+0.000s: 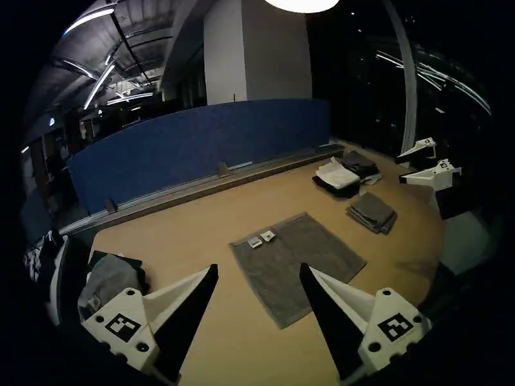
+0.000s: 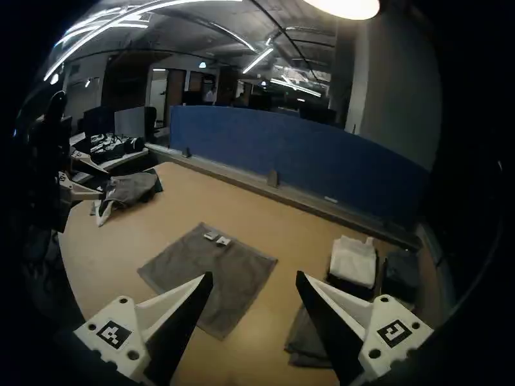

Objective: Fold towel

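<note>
Grey towel (image 1: 296, 264), unfolded, flat at mid-desk (image 1: 193, 231); left gripper (image 1: 257, 267) and right gripper (image 2: 254, 275) both agape, empty, near the desk's front edge; risk: uneven corner pinches skewing the fold

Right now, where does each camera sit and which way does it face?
Left gripper view: rides the left gripper, over the near table edge, facing the spread grey towel and blue divider; its open fingers show, the right gripper far right.
Right gripper view: rides the right gripper, facing the towel from its right; its open fingers show.
Shared: towel, divider, folded towel stack.
</note>
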`<state>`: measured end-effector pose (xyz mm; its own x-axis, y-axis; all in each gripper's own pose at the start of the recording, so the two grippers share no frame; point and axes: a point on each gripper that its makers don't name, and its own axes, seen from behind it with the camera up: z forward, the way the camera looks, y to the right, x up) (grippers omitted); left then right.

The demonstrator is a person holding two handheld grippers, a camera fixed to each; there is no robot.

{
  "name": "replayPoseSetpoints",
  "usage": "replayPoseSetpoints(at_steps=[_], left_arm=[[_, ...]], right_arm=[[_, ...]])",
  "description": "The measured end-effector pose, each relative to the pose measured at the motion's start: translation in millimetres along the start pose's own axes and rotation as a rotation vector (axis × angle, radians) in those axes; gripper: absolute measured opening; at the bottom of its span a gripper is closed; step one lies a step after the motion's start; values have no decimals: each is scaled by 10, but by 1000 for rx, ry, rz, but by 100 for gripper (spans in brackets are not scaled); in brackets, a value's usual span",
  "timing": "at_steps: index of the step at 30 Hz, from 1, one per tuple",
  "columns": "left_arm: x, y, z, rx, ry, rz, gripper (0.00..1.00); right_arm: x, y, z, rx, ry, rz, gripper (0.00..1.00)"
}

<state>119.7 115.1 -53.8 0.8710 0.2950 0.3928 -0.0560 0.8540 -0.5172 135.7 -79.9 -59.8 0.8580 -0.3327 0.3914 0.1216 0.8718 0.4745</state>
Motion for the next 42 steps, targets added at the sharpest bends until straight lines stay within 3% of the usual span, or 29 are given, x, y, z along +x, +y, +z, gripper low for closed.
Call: replayPoseSetpoints(at_steps=[8,30,42], left_arm=[[-263,87,154,-26,-29,19,94],[-1337,380,905,-104,-161,80,94],[-1842,462,1104,-135,-269,85,94]], right_arm=[[-228,-33,139,0,-29,-10,100],[-1123,-353,808,55,-107,22,100],[-1598,-503,1088,84,-189,-6,100]])
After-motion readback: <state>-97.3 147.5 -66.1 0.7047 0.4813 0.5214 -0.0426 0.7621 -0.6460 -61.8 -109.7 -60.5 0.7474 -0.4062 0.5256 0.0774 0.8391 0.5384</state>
